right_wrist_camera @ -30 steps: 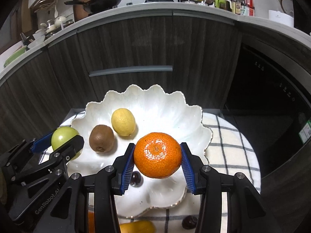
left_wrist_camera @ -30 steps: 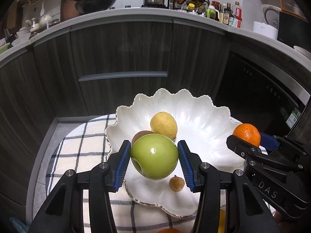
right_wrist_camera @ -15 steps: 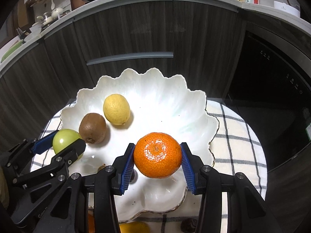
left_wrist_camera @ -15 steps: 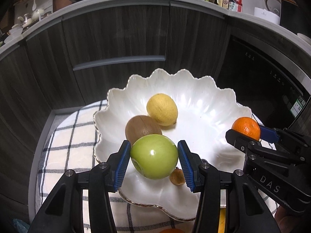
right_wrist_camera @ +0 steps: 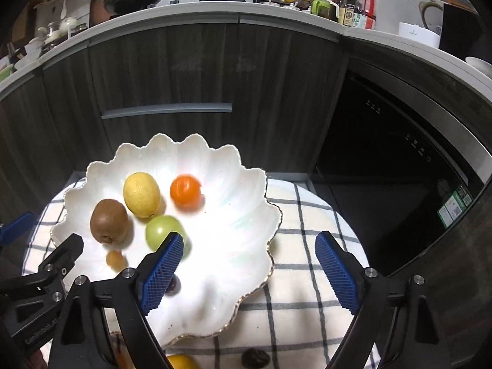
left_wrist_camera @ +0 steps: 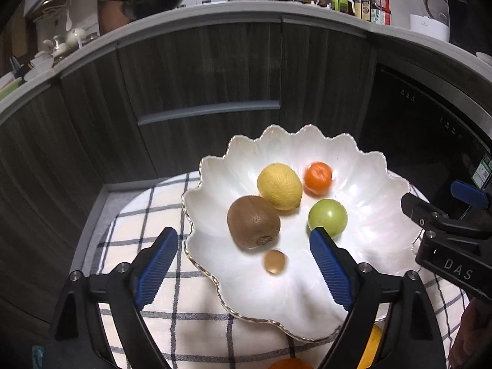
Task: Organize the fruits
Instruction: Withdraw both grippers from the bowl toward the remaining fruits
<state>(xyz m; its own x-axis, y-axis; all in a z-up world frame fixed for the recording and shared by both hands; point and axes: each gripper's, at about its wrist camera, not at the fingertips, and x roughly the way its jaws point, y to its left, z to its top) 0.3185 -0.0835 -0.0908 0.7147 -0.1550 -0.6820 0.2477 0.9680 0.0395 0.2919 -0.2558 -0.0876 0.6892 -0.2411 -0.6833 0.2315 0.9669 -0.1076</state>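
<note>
White scalloped bowl [left_wrist_camera: 363,166] holds the orange [left_wrist_camera: 318,178] and green apple [left_wrist_camera: 327,217]. Left claw [left_wrist_camera: 243,269] and right claw [right_wrist_camera: 249,273] are opening, empty. Release step; next, fruit left on the cloth-covered surface [right_wrist_camera: 307,292] likely needs collecting.

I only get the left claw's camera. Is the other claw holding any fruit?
Observer: No. The right claw is opening, and nothing is between its fingers.
Operator: Is any fruit hiding from me?
Observer: Yes. A small dark fruit sits in the bowl, partly behind one finger of that claw.
Operator: Anything else I can't see?
Observer: A dark wrinkled one lies on the cloth, on the near side of the bowl.
</note>
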